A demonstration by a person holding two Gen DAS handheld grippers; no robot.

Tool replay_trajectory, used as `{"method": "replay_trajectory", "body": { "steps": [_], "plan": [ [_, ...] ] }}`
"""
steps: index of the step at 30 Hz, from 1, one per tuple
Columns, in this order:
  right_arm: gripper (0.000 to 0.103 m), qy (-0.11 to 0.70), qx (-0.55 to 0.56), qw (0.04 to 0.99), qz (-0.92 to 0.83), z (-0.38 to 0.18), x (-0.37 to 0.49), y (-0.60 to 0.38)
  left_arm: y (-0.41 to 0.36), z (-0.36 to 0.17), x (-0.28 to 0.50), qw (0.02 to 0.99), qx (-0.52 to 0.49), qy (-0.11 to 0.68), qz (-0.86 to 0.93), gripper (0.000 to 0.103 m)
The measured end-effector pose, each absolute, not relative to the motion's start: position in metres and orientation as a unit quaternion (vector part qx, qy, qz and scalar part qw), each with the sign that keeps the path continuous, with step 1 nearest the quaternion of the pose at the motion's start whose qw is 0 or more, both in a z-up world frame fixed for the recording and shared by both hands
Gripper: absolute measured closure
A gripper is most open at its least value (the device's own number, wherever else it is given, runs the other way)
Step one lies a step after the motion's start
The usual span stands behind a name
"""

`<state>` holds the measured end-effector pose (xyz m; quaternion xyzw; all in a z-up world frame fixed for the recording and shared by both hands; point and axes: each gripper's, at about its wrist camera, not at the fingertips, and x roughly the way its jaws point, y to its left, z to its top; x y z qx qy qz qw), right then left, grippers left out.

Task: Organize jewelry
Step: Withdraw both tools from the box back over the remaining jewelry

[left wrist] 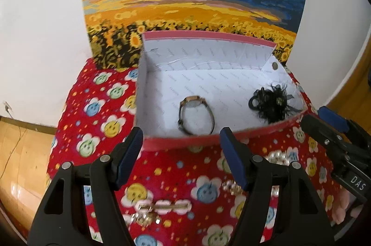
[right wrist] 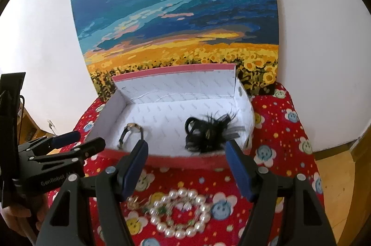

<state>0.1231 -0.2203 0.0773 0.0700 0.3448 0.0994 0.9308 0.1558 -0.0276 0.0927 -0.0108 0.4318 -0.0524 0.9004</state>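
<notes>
Both grippers gape empty; only the right wrist view shows the pearl bracelet (right wrist: 179,213) whole

Readable txt is sparse. White letters "DAS" sit on the black body of the right gripper (left wrist: 310,117), seen at the far right edge of the left wrist view — the word is cut off by the frame. On the black body of the left gripper (right wrist: 78,140), in the right wrist view, grey lettering reads approx. "GenRobot AI" — blurred, last chars uncertain. The white lining of the box (left wrist: 148,83) carries a repeated small grey printed word all over, too small and blurry to read. No nos. or signs elsewhere.
</notes>
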Motion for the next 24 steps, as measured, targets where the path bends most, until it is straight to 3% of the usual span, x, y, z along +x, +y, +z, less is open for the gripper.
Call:
{"method": "replay_trajectory", "body": {
  "steps": [24],
  "plan": [
    [0.031,0.381,0.087,0.914,0.109,0.048,0.067,-0.199,0.028,0.057,0.085,0.882,-0.043,0.468,-0.032,0.037]
  ]
}}
